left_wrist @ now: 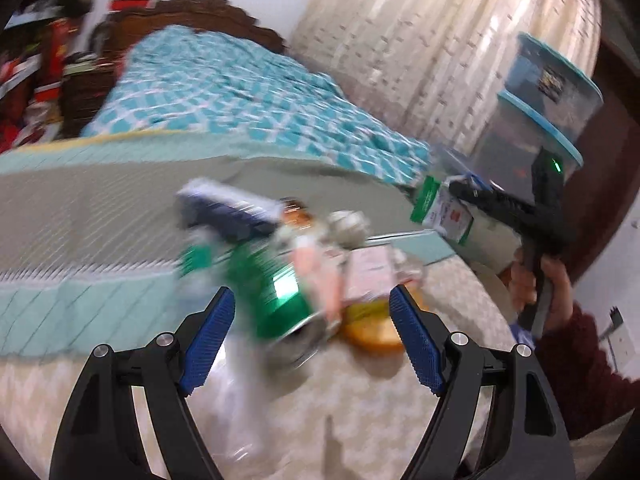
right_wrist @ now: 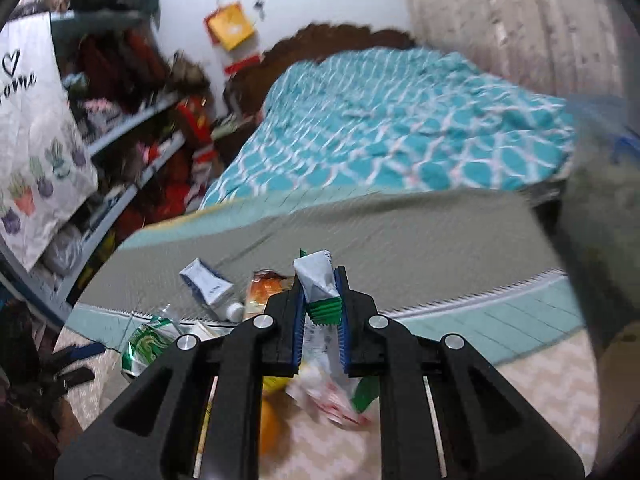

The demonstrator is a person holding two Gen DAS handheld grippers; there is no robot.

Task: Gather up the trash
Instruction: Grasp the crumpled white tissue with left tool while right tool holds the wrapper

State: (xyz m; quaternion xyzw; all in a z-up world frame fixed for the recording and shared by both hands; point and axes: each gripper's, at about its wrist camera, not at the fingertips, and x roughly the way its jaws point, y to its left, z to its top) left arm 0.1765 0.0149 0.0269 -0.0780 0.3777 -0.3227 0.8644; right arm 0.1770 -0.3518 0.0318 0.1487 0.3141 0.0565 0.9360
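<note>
A blurred pile of trash lies on the table: a green can, a blue and white box, crumpled wrappers and a pink packet. My left gripper is open, its blue pads on either side of the can. My right gripper is shut on a green and white carton. In the left wrist view the right gripper holds that carton in the air to the right. The can and box also show below it.
A bed with a teal patterned quilt stands behind the table. Stacked clear bins with blue lids stand at the right by a curtain. Cluttered shelves fill the left. An orange object lies by the pile.
</note>
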